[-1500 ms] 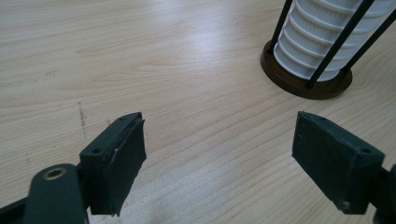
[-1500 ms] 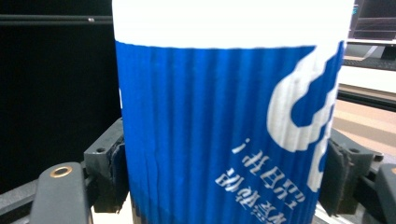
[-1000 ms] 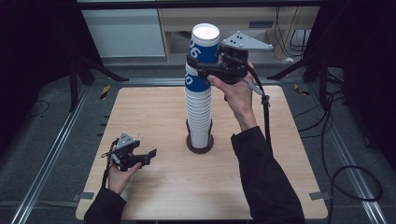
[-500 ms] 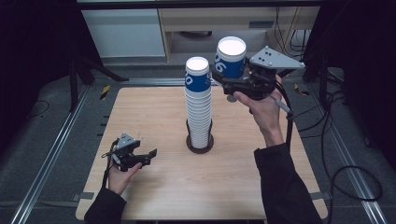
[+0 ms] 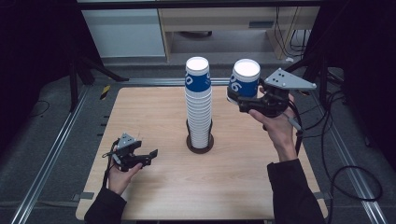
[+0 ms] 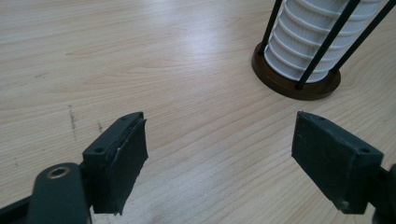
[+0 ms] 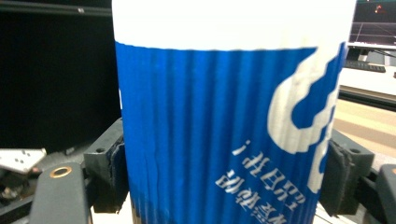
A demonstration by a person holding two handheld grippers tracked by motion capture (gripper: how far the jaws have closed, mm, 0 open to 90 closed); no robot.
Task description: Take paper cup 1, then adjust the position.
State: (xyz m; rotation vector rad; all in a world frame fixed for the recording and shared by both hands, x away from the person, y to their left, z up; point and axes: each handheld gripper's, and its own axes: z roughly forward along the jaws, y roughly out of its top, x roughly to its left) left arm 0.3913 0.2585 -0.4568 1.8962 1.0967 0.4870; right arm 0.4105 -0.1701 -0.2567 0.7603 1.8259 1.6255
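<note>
The right gripper (image 5: 235, 94), pinching the blue cup (image 5: 244, 79), has sunk lower beside the cup stack (image 5: 199, 106); the left gripper (image 5: 148, 156) stays put, jaws spread.

The stack of cups (image 5: 199, 105) in its round holder (image 5: 200, 143) stands mid-bench (image 5: 154, 107) as the one tall obstacle, with thin black rods rising round it. Bare wood lies open on both sides and along the near edge. The left gripper (image 5: 148, 155) rests low at the near left, well apart from the stack, its jaws wide over bare board. The right gripper (image 5: 237, 99), clamped on a blue cup (image 5: 244, 79), hangs beside the stack's top with a gap between.
</note>
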